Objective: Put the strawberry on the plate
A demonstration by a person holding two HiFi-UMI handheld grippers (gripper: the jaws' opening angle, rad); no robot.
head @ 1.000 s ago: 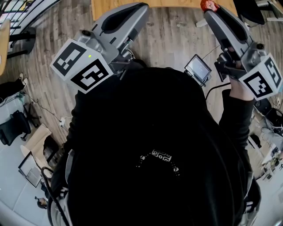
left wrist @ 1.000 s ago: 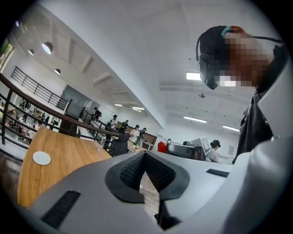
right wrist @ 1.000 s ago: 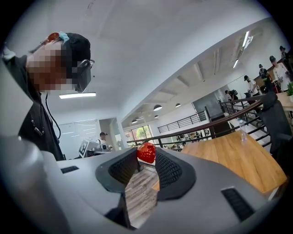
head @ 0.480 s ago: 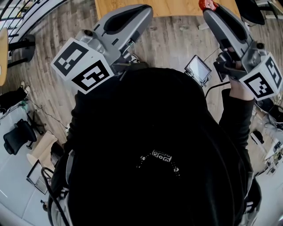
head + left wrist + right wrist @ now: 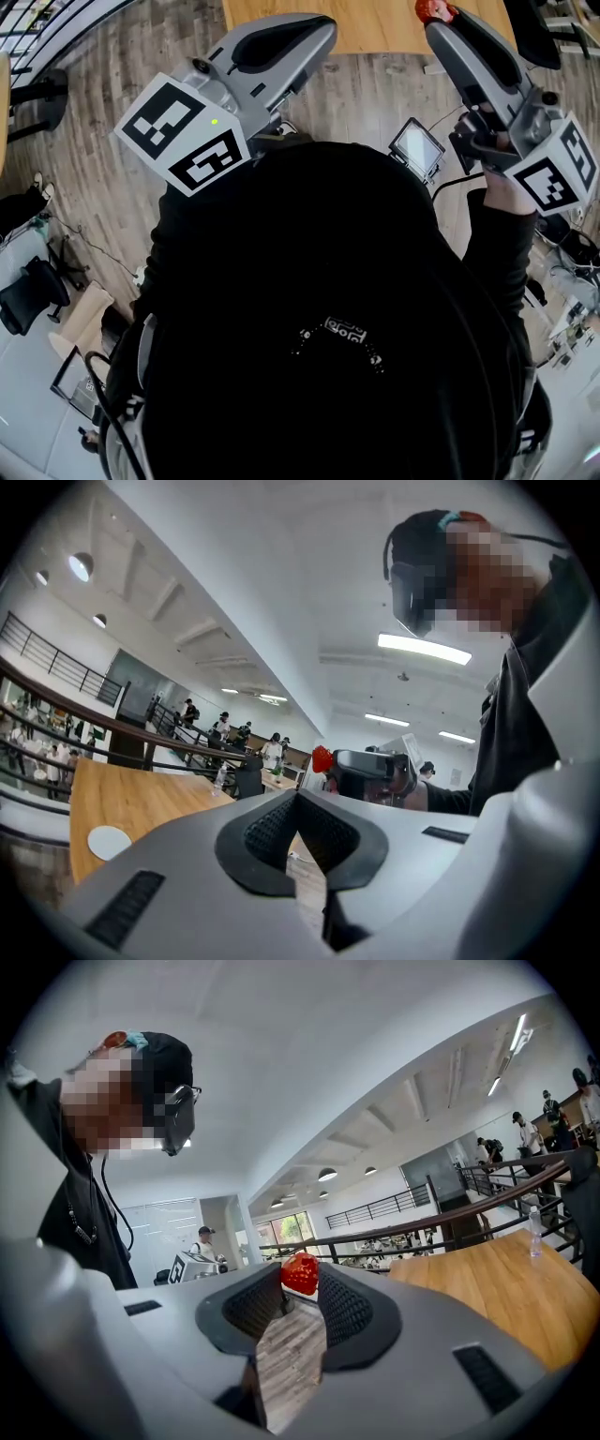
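1. Well, the right claw is clenched on the strawberry. The red fruit sits pinched between the two dark ribbed pads, right at their tips.
2. In the head view the strawberry shows at the far right. It is held up in the air at the front of the right claw, over the near edge of the wooden desk.
3. The left claw is clenched with nothing in it. Its pad tips meet, and only the plank floor shows through the gap lower down.
4. Both claws are raised in front of the person's dark top, one at the far left and one at the far right, well apart from each other.
5. In the left gripper view a white plate lies flat on the desk near its left corner, well apart from the strawberry.
6. A small screen sits between the two claws, nearer the right one, with the floor behind it.
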